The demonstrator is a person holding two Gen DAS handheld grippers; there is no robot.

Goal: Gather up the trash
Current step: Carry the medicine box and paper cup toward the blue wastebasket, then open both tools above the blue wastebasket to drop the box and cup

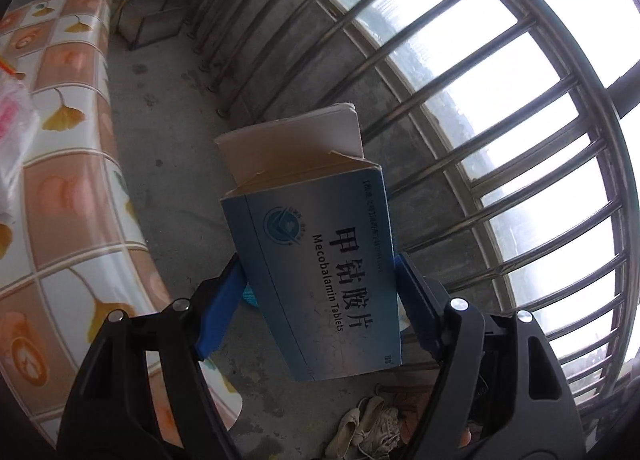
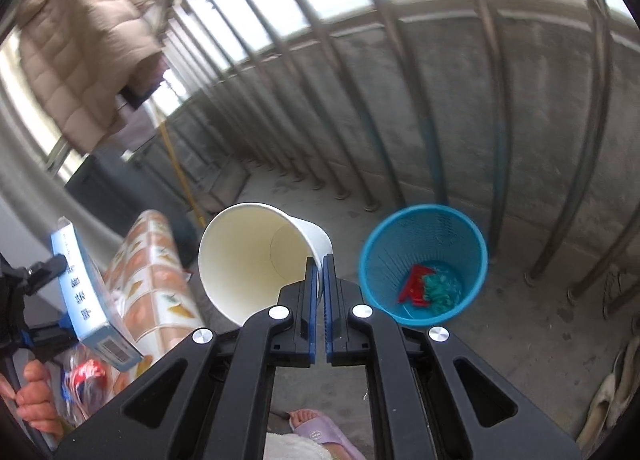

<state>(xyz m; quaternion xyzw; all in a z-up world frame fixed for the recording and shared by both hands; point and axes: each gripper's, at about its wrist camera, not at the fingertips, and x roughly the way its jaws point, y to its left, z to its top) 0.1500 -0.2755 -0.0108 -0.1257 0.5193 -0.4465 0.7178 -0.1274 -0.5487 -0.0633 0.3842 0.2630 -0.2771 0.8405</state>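
My left gripper (image 1: 320, 272) is shut on a blue medicine box (image 1: 316, 260) with its top flap torn open; the blue pads press on both its sides. The same box (image 2: 86, 292) shows at the left of the right wrist view, held in the air beside the table. My right gripper (image 2: 319, 264) is shut on the rim of a white paper cup (image 2: 256, 256), which tilts with its mouth toward the camera. A blue mesh waste basket (image 2: 424, 260) stands on the concrete floor just right of the cup, with red and green scraps in its bottom.
A table with a tiled leaf-pattern cloth (image 1: 68, 164) lies at the left, with plastic bags on it. Metal railing bars (image 1: 460, 108) and a low concrete wall close off the balcony. Shoes (image 1: 368, 428) lie on the floor. A person's foot in a slipper (image 2: 316, 432) is below.
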